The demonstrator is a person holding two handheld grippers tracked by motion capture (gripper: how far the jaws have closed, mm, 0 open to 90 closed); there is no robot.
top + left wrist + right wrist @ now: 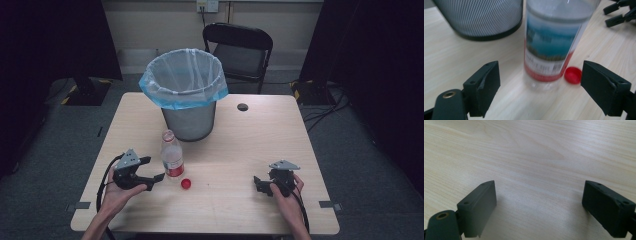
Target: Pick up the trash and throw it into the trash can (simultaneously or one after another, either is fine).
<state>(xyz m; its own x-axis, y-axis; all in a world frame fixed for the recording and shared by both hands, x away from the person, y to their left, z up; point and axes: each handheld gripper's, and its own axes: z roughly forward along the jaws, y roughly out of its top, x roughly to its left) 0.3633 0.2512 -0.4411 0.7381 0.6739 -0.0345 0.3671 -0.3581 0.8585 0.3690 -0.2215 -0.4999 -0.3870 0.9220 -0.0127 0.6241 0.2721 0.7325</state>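
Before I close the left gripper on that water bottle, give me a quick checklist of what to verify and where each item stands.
1. Left gripper open wide enough: ok, its jaws stand apart on either side of the water bottle.
2. Bottle upright on the table: ok.
3. Jaws around the bottle: not ok, the bottle stands just beyond the jaw tips.
4. Red cap out of the way: ok, it lies on the table beside the bottle's base, off the bottle.
5. Right gripper free: ok, open over bare wood, holding nothing.
6. Bottle empty or not: cannot tell.
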